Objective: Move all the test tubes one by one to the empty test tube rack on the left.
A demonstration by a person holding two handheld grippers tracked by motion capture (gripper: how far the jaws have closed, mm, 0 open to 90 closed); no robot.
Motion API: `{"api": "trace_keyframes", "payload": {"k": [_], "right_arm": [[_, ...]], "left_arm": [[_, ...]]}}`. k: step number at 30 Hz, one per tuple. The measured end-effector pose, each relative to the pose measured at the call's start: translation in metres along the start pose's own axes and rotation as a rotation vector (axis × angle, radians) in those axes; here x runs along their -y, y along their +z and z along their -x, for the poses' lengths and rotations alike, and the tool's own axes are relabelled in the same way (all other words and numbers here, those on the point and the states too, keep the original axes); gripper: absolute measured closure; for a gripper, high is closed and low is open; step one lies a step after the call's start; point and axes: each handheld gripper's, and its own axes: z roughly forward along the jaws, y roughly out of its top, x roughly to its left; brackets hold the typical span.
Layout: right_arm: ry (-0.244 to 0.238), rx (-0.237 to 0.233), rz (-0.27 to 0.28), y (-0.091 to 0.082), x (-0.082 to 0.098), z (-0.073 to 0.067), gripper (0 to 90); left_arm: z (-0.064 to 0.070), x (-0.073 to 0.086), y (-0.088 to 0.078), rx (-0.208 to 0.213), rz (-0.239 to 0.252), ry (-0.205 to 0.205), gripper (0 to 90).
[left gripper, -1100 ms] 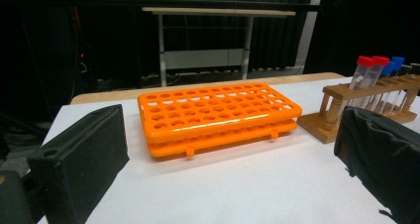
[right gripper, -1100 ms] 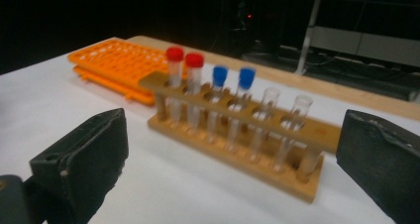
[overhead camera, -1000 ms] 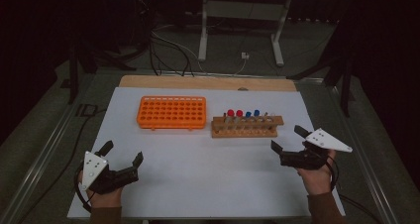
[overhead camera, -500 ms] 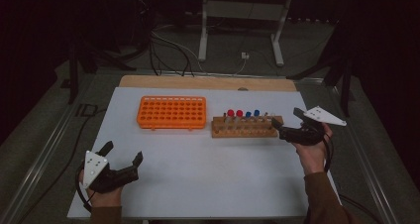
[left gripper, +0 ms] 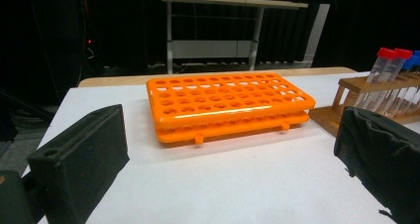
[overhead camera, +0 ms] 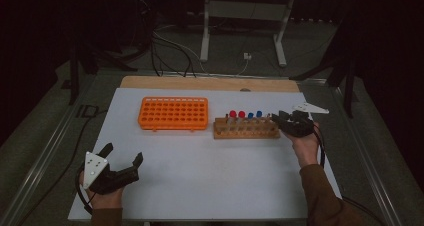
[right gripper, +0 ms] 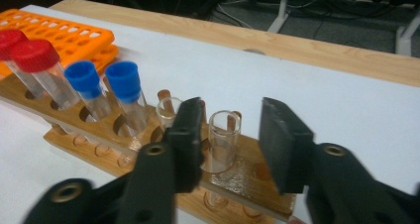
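A wooden tube rack stands right of centre on the white table, holding red-capped and blue-capped tubes and uncapped glass ones. My right gripper is at the rack's right end. In the right gripper view its jaws have just been closing around an uncapped glass tube. The left pad sits close beside the tube and a gap remains on the right. My left gripper rests open and empty near the front left, facing the empty orange rack.
The orange rack lies left of the wooden rack, near the table's middle. A wooden strip runs along the far edge of the white tabletop. Cables and a metal stand are on the floor beyond.
My right gripper has moved away from the front right up to the wooden rack's right end, and its jaws have narrowed around a glass tube. The left gripper has stayed put.
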Motion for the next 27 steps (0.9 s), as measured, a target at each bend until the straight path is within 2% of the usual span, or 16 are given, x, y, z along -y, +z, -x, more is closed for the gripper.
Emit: {"api": "trace_keyframes", "payload": {"k": [3,6,9,15,20,24,27], "right_arm": [[0.003,0.0,-0.003,0.003,0.001,0.0,68.4],[-0.019,0.007,-0.017,0.01,0.002,-0.007,73.7],[-0.033,0.026,-0.015,0.012,0.003,-0.011,75.1],[-0.022,0.043,-0.009,0.01,0.004,-0.014,75.7],[0.022,0.042,-0.016,0.009,0.004,-0.013,76.3],[0.027,0.042,-0.019,0.008,0.004,-0.012,76.4],[0.03,0.04,-0.001,0.003,0.001,-0.012,76.4]], "left_arm": [[0.0,0.0,0.0,-0.001,0.0,-0.002,0.9],[0.0,0.0,0.0,0.0,-0.002,-0.005,0.9],[-0.001,0.0,-0.001,-0.001,-0.003,-0.006,0.9],[-0.001,0.0,-0.001,0.0,-0.004,-0.009,0.9],[0.0,0.0,-0.001,0.001,-0.006,-0.011,1.0],[0.0,0.001,0.001,-0.003,-0.018,-0.006,1.0],[0.001,0.001,0.002,-0.002,-0.03,-0.007,1.0]]}}
